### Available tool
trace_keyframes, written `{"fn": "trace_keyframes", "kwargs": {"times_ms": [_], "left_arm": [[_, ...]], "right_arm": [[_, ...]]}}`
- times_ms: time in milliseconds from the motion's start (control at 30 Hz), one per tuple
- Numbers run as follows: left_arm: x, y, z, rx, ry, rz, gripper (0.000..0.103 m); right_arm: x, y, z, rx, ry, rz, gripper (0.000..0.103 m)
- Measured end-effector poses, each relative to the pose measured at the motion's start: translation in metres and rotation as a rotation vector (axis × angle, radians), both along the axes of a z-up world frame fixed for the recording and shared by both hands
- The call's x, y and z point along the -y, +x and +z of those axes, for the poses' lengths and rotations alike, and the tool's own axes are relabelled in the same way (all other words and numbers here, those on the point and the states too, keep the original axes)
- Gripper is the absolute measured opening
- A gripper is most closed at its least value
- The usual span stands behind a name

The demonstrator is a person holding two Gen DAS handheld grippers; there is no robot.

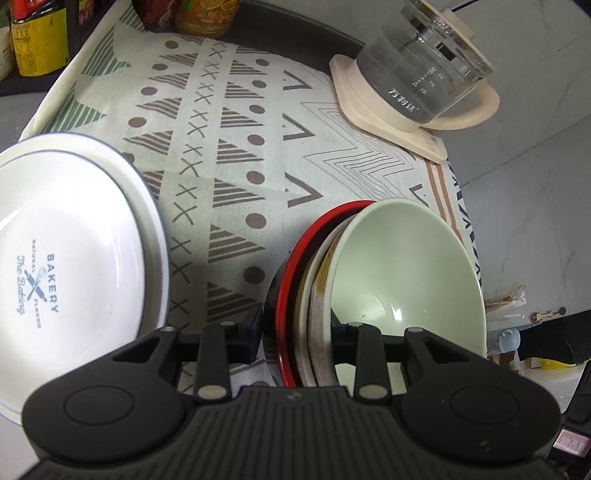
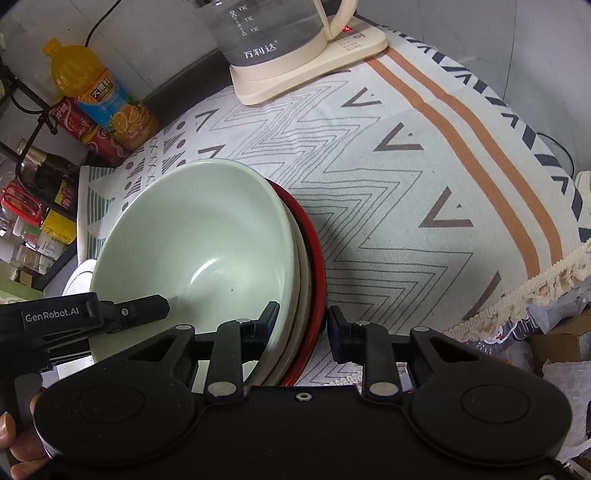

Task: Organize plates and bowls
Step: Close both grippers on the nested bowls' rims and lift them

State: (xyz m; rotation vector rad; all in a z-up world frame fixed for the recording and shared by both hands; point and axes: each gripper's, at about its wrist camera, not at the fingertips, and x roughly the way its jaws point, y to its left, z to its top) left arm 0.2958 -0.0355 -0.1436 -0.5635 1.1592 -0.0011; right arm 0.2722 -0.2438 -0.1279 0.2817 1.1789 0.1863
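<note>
Item 1, bowl stack: pale green bowl nested on a cream bowl and a red-rimmed black bowl. In the left wrist view the stack sits directly ahead of the left gripper, tilted, over the patterned tablecloth; can't tell whether it's lifted or resting on it.

Item 2, left gripper: jaws straddle the near rims of all three bowls, one finger outside the red rim, the other inside the green bowl. Looks clamped on the stack; pad contact mostly hidden.

Item 3, right gripper: jaws apart around the opposite rims. Inner finger appears to touch the green wall; outer finger stands just off the red rim, gap visible. Not yet clenched, by my read.

Item 4, white plates, "BAKERY" print, two stacked, left of the left gripper, apart from the bowls.

Item 5, misc.: glass kettle on cream base, far ahead; drink bottles far ahead-left of the right gripper.

Step in hand (judged): two-handed carry or placement of the nested bowls, plates already grouped.

Next move needs: right jaws closing square on the rims, both grips level so the bowls don't slide, then set down beside the plates w/o knocking them.
</note>
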Motion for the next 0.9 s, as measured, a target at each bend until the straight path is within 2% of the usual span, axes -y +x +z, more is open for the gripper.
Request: {"fn": "trace_keyframes", "kwargs": {"times_ms": [500, 900], "left_arm": [[-0.019, 0.000, 0.039, 0.097, 0.024, -0.036, 0.031], [-0.070, -0.020, 0.061, 0.128, 0.027, 0.033, 0.031]], "right_arm": [[-0.015, 0.001, 0.035, 0.076, 0.021, -0.028, 0.028], [-0.060, 0.002, 0.059, 0.145, 0.030, 0.026, 0.028]]}}
